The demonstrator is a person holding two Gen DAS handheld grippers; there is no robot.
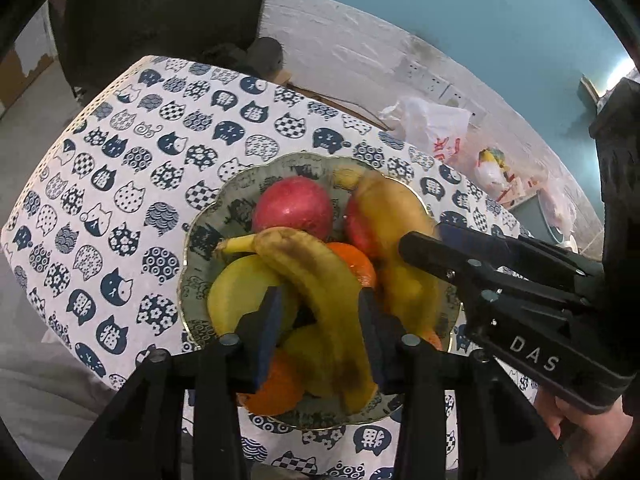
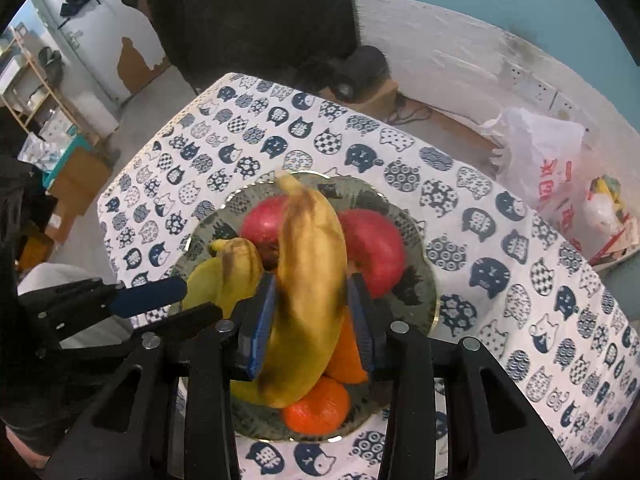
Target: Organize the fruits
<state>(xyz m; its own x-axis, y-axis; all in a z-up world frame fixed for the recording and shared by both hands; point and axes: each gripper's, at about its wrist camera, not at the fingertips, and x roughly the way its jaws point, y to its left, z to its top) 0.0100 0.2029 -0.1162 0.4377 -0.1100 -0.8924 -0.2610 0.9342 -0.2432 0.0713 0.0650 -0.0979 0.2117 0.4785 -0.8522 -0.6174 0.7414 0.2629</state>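
While both views look down on the bowl of fruit on the cat-print cloth, each shows a different banana between its own pads. From the left wrist, the left gripper sits narrow around a spotted banana lying over a green apple; whether the pads press it cannot be told. The right gripper enters that view from the bowl's right side, at a second banana that is motion-blurred. From the right wrist, the right gripper is closed on that banana, which stands over the bowl; the left gripper shows at the bowl's left, its fingers part-spread beside the spotted banana. Inside the bowl are two red apples, the green apple and oranges; the count of oranges is hidden under the bananas. Beyond the bowl, past the cloth's far right edge, lie white plastic bags. A hand shows below the right gripper, cut off by the frame.
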